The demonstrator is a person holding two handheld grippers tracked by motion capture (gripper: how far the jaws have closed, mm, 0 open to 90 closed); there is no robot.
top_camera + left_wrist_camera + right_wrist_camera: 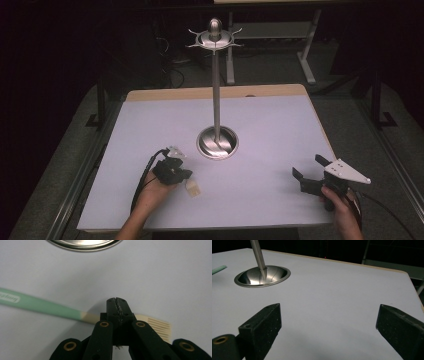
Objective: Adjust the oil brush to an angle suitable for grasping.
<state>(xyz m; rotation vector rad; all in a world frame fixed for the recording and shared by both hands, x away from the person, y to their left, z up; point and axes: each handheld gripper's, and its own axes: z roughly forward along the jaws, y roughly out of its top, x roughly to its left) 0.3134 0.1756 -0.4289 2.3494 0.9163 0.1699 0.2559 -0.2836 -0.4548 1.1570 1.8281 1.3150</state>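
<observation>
A utensil with a green handle (pixel 45 305) and a cream slotted head (pixel 192 188) lies crosswise just beyond my left gripper (pixel 116 302). Its jaws are pressed together with nothing between them. They cover the utensil's neck, and I cannot tell whether they touch it. In the high view the left gripper (pixel 184 176) is at the table's front left, near the base of a tall metal stand (pixel 216 90). My right gripper (pixel 309 167) hovers at the front right, and its jaws stand wide apart over bare table (pixel 329 322).
The stand's dished metal base (pixel 262 276) sits mid-table, and a hooked ring tops its pole (pixel 215 39). The end of the green handle (pixel 218 269) shows left of the base. The white table (pixel 280 130) has a wooden far edge. Desk legs and cables lie beyond it.
</observation>
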